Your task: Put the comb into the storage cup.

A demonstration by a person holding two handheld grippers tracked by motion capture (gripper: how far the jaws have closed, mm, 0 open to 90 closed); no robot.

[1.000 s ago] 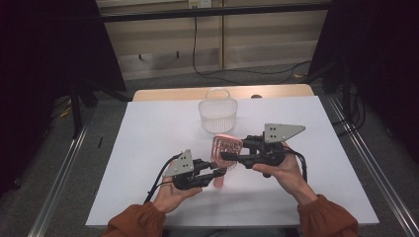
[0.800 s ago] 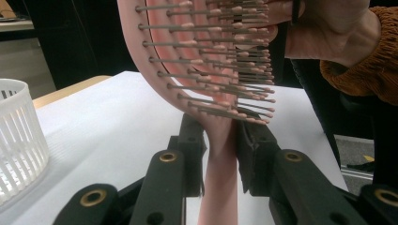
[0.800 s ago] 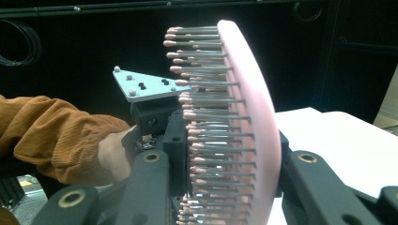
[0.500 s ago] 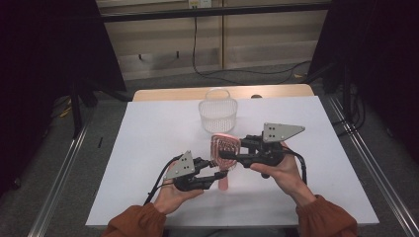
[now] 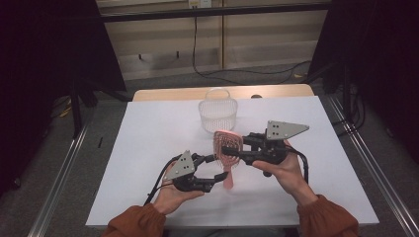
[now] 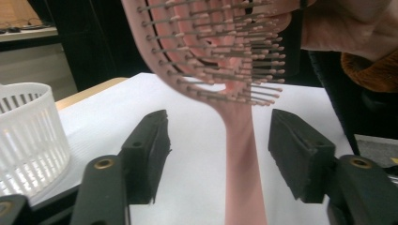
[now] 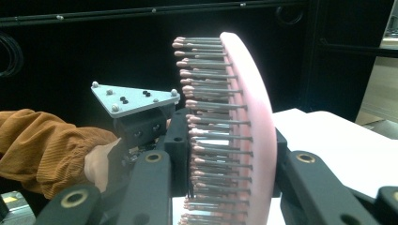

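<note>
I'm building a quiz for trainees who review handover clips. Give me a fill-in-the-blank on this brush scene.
1. The right tongs clamp the pink hairbrush by its ____.
2. The brush handle stands between the left tongs, whose pads are ____ it.
3. Farther back on the table stands a white slatted ____.
4. The person's sleeves are ____ in colour.

Missing words: head; clear of; basket; orange-brown
</note>
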